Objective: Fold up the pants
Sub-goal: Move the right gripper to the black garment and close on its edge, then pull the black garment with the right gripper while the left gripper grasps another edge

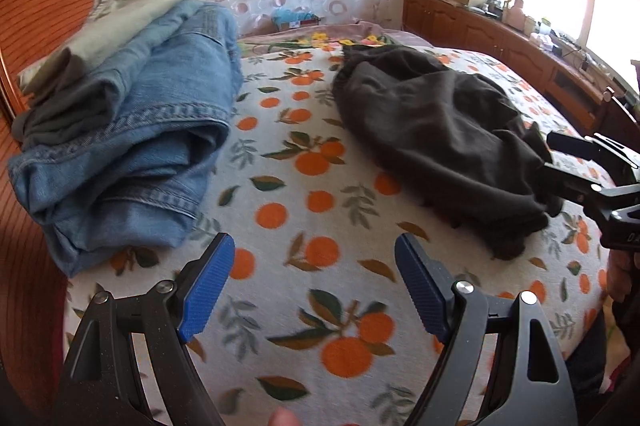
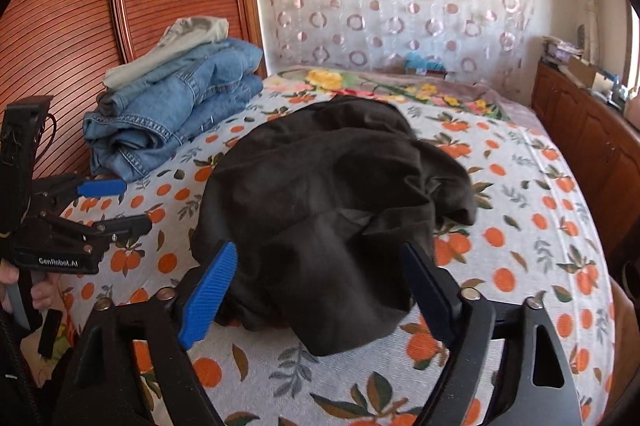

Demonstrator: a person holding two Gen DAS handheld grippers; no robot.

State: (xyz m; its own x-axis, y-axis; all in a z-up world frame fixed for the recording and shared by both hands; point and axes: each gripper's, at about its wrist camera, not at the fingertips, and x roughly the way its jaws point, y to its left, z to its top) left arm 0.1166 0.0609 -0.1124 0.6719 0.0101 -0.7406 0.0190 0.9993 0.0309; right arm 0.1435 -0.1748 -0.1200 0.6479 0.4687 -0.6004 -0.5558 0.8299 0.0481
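Crumpled dark pants (image 1: 440,137) (image 2: 328,193) lie in a heap on the orange-print bedspread (image 1: 320,209) (image 2: 520,226). My right gripper (image 2: 320,258) stands open at the near edge of the heap. Dark cloth lies between its blue-padded fingers (image 2: 208,290), but the pads do not press on it. In the left wrist view the right gripper (image 1: 550,153) reaches in from the right, its tips at the heap's right edge. My left gripper (image 1: 316,266) (image 2: 132,205) is open over bare bedspread, left of the heap, with nothing between its fingers.
A stack of folded jeans (image 1: 132,129) (image 2: 172,117) topped by a pale garment (image 1: 132,13) sits at the bed's left side against a slatted wooden panel (image 2: 80,5). Wooden cabinets (image 1: 500,37) (image 2: 592,129) line the right wall. A floral blanket (image 2: 380,85) lies at the bed's far end.
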